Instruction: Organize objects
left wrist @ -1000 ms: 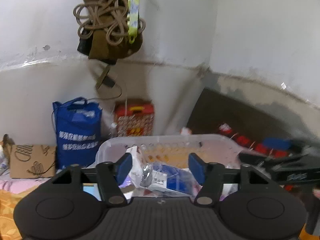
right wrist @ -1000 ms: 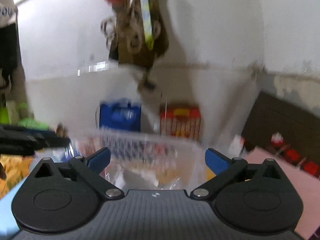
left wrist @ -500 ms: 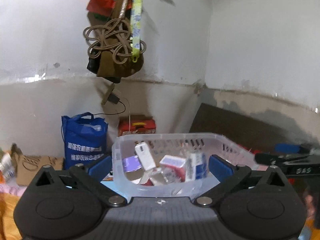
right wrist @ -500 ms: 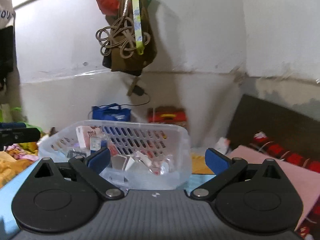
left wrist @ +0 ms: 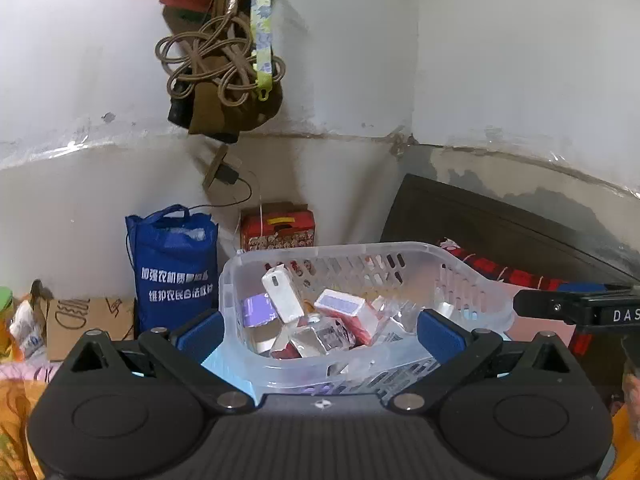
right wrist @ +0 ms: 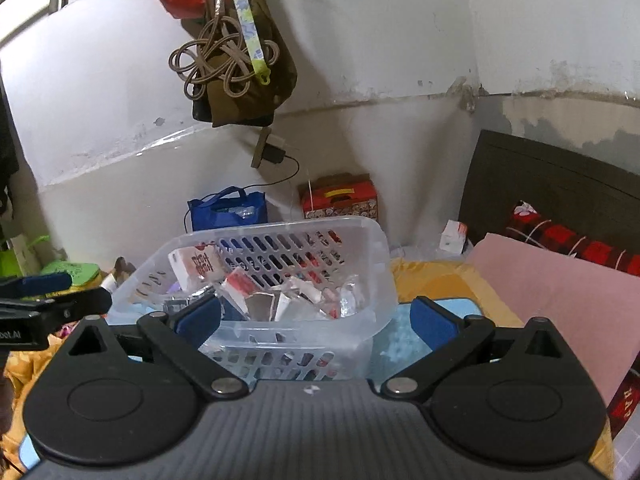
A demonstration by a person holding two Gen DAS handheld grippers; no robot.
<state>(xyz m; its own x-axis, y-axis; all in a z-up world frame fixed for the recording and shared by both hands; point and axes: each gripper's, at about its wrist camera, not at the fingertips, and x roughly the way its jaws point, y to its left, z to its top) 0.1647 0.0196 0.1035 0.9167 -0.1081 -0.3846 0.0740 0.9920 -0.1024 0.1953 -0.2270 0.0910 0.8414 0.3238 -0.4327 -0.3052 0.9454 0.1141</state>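
Note:
A clear plastic basket (left wrist: 472, 280) (right wrist: 376, 256) stands on a light blue mat just ahead of both grippers. Inside lie several small boxes and clear packets, among them a white carton (left wrist: 282, 294) and a red and white box (left wrist: 346, 308); a white carton with red print (right wrist: 196, 266) leans on the left wall. My left gripper (left wrist: 320, 334) is open, its blue pads wide apart in front of the basket with nothing between them. My right gripper (right wrist: 316, 318) is open too, its pads on either side of the basket's near right corner, not pressing it.
A blue tote bag (left wrist: 174, 266) and a red gift box (left wrist: 278, 226) stand against the wall behind the basket. Rope and bags (left wrist: 218, 60) hang on the wall above. A pink cushion (right wrist: 560, 292), a dark headboard (right wrist: 552, 188) and orange bedding (right wrist: 436, 280) lie to the right.
My left gripper's jaws went from half closed above packets in the basket to wide open, and it pulled back from the basket. The right view went from blurred to steady, backed off from the basket.

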